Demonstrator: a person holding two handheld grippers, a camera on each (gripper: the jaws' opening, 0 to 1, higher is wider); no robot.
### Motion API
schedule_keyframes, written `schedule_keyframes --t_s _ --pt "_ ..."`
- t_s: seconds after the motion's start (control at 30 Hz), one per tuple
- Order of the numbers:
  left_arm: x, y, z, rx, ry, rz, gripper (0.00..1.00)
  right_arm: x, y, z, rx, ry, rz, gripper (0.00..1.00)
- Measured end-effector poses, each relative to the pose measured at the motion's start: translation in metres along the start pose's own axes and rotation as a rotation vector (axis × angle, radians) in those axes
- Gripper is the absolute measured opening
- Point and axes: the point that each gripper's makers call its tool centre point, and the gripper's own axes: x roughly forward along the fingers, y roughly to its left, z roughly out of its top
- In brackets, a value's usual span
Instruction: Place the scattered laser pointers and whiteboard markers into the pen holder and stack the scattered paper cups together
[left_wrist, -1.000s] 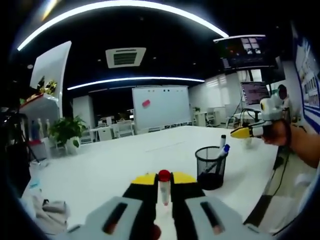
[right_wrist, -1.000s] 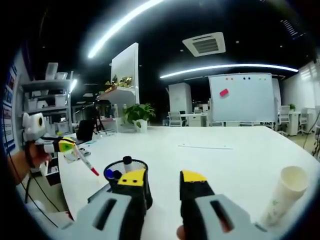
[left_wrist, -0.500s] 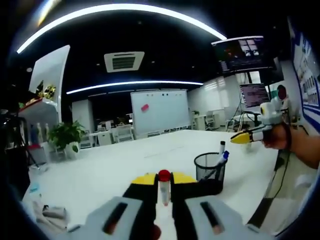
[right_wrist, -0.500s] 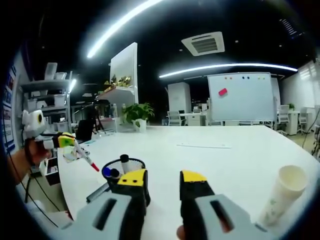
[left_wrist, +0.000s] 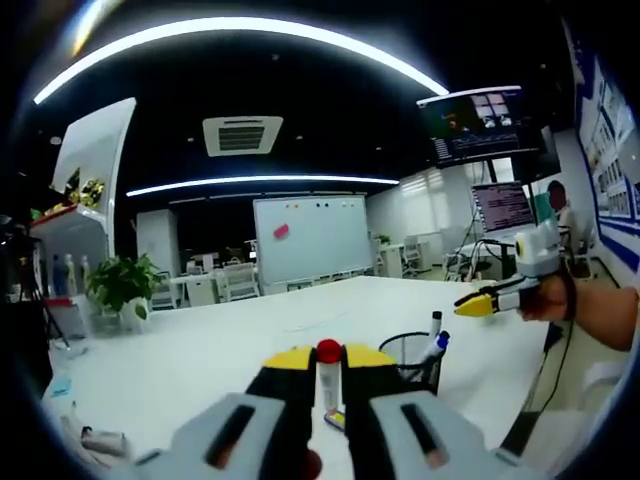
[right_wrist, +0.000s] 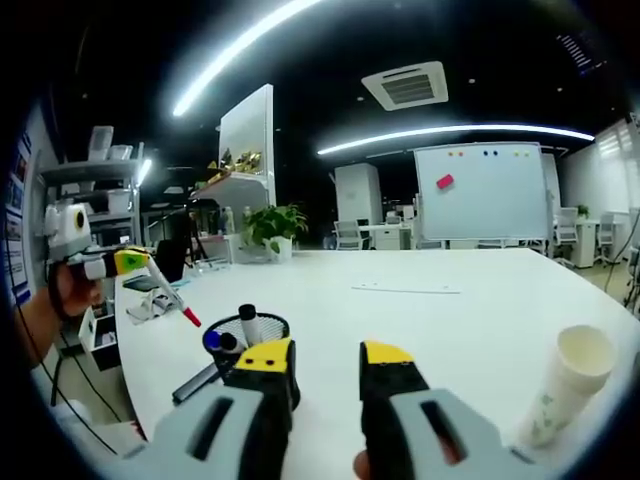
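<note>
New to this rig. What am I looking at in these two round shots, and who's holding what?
No robot arm here: a person holds a two-jaw gripper in each hand, and a fisheye camera rides on each, looking along its jaws. In the left gripper view, the left gripper is shut on a red-capped marker; the right gripper enters at the right, held by a hand. In the right gripper view, the right gripper has its jaws apart with nothing between them, and the left one shows at the left with the marker. On the white table stand a black mesh pen holder with markers in it and a stack of paper cups; a dark pen-like item lies beside the holder.
</note>
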Motion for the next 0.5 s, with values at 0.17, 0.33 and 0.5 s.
schedule_keyframes --t_s 0.17,0.33,0.5 --pt "0.0003 -0.0015 0.0016 -0.035 -0.011 -0.011 0.10 -0.0015 -0.0018 -0.0010 0.003 0.002 -0.006 0.26" --pt "0.0002 -0.0002 0.0036 -0.031 -0.018 -0.008 0.10 -0.0028 -0.0034 -0.0016 0.003 0.004 -0.009 0.26" --pt "0.0022 -0.0016 0.0059 -0.024 -0.022 -0.015 0.10 -0.0036 -0.0040 -0.0021 0.004 0.004 -0.011 0.26"
